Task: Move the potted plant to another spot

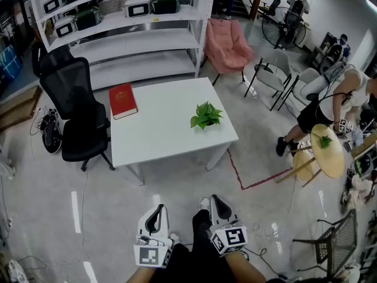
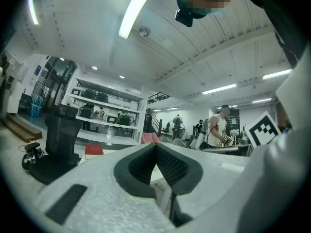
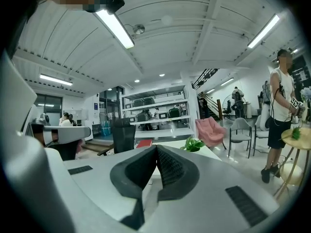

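A small potted plant [image 1: 205, 115] with green leaves stands on the white table [image 1: 159, 128], toward its right side; the right gripper view shows the plant [image 3: 194, 144] far off beyond the jaws. Both grippers hang low in front of me, well short of the table. My left gripper [image 1: 157, 214] is shut with nothing in it, its jaws meeting in the left gripper view [image 2: 156, 145]. My right gripper [image 1: 217, 204] is shut too, pads pressed together [image 3: 156, 148], empty.
A red book [image 1: 122, 100] lies at the table's far left corner. A black office chair [image 1: 81, 111] stands left of the table, white shelving [image 1: 123, 28] behind it, a pink chair [image 1: 228, 45] beyond. A person [image 1: 330, 108] bends beside a round wooden table [image 1: 330, 152] at right.
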Demonstrator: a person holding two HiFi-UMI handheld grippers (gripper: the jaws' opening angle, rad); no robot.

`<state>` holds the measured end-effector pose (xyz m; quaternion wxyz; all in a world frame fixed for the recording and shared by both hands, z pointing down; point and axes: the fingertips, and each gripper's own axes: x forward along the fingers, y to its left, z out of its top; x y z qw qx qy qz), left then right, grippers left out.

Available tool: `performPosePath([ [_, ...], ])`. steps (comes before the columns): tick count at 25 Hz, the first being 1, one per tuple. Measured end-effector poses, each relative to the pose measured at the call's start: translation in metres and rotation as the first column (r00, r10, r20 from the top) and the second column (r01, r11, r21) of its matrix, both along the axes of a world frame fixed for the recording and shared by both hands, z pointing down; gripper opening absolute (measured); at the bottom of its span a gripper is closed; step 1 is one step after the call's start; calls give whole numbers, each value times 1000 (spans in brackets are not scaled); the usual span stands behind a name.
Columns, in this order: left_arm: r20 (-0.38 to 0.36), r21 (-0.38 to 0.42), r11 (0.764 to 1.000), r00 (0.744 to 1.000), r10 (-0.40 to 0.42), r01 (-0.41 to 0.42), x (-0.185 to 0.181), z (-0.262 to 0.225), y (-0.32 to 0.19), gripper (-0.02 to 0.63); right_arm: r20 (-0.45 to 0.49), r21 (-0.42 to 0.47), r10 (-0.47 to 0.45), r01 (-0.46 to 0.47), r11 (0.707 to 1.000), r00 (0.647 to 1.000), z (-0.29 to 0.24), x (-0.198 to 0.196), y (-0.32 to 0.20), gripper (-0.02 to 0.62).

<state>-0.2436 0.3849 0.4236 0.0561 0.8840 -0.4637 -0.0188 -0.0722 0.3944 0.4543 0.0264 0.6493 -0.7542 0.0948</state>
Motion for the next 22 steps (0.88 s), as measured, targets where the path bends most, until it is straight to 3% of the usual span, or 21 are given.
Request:
performPosePath([
  [6,19,-6,1000,1000,-11,11,31,5,-46,14,14,-16,-8,8,1000,1000,13,31,-54,11],
  [10,-11,16,999,999,-42,42,61,-2,-88,14,15,-29,-26,26,999,1000,21,62,-97,11],
  [22,-11,-32,994,995,-101,100,161,5,-207,14,21,-85,-121,122,989,992,53,158,-223,11],
])
